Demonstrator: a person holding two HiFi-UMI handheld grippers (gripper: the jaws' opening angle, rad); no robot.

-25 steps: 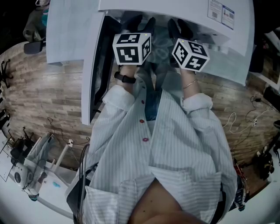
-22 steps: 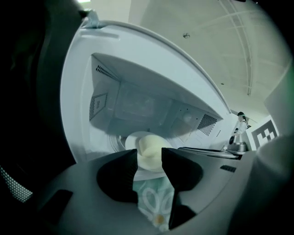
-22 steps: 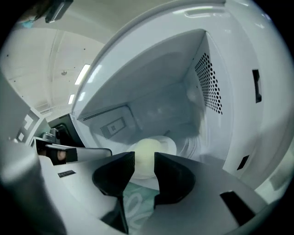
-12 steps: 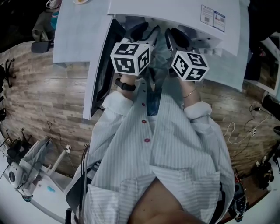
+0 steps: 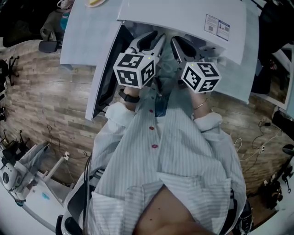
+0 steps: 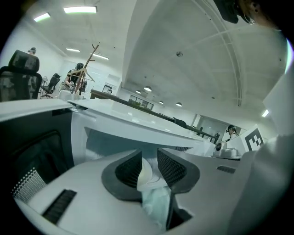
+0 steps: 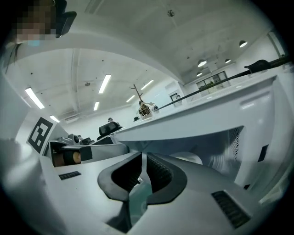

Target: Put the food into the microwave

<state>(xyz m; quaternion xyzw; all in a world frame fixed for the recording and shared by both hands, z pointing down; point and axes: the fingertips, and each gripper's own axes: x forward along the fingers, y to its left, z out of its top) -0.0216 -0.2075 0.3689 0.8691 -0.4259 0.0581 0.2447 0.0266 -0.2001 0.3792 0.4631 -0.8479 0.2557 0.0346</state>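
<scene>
A white microwave (image 5: 183, 18) stands open, with its door (image 5: 108, 73) swung out to the left. Both grippers point into its mouth, side by side. A white plate (image 7: 188, 158) lies inside, and what is on it I cannot make out. My left gripper (image 5: 149, 41) (image 6: 148, 155) has just been closing. Its jaws still stand apart, and the plate's rim (image 6: 146, 170) shows through the gap. My right gripper (image 5: 182, 42) (image 7: 144, 159) has also been closing, down to a narrow slit with nothing clearly pinched. A pale green see-through surface shows below both gaps.
The microwave sits on a white table (image 5: 87, 36), where a dish with something yellow (image 5: 94, 2) stands at the far edge. Wood floor lies to the left, with cables and equipment at the picture's edges. The person's striped shirt fills the lower middle.
Both grippers have risen and drawn back a little from the microwave's mouth, so more of their jaws shows. Both pairs of jaws are narrower than before, the right one more so.
</scene>
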